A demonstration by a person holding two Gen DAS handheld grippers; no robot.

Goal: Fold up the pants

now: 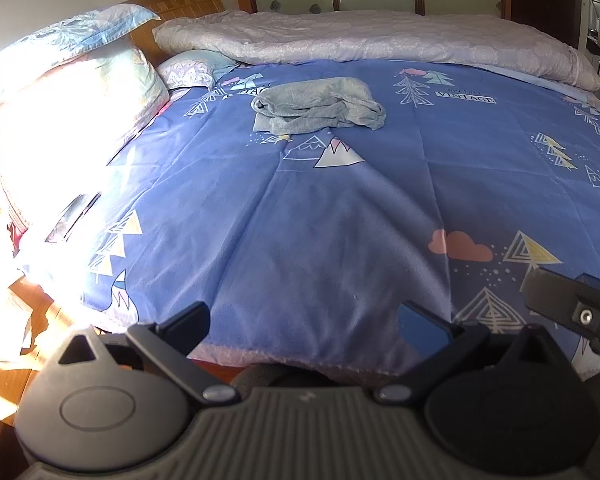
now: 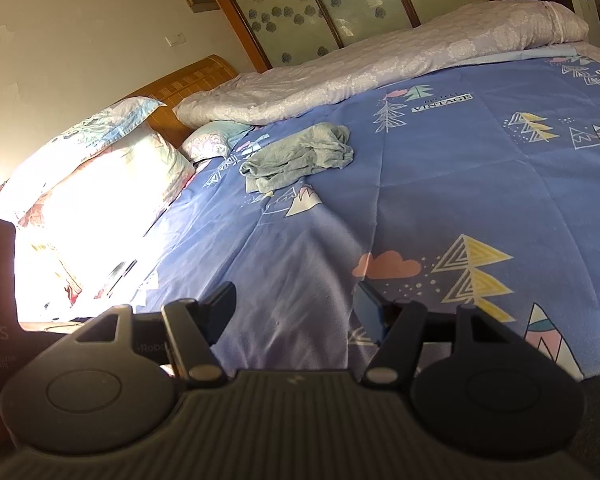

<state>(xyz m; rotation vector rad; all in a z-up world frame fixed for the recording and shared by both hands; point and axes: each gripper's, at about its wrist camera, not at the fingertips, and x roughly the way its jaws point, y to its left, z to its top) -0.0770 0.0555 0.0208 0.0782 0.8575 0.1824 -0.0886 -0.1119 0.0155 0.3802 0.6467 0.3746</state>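
Observation:
The grey pants [image 1: 318,106] lie in a crumpled heap on the blue patterned bedspread [image 1: 320,220], far from me toward the head of the bed; they also show in the right wrist view [image 2: 298,156]. My left gripper [image 1: 304,320] is open and empty at the bed's near edge. My right gripper [image 2: 296,304] is open and empty, also at the near edge. Part of the right gripper [image 1: 576,304] shows at the right of the left wrist view.
A lilac quilt [image 1: 372,40] lies bunched along the far side of the bed. Pillows [image 1: 72,92] are stacked at the left by the wooden headboard [image 1: 180,2], in bright sunlight. A wooden floor [image 1: 4,380] shows at the lower left.

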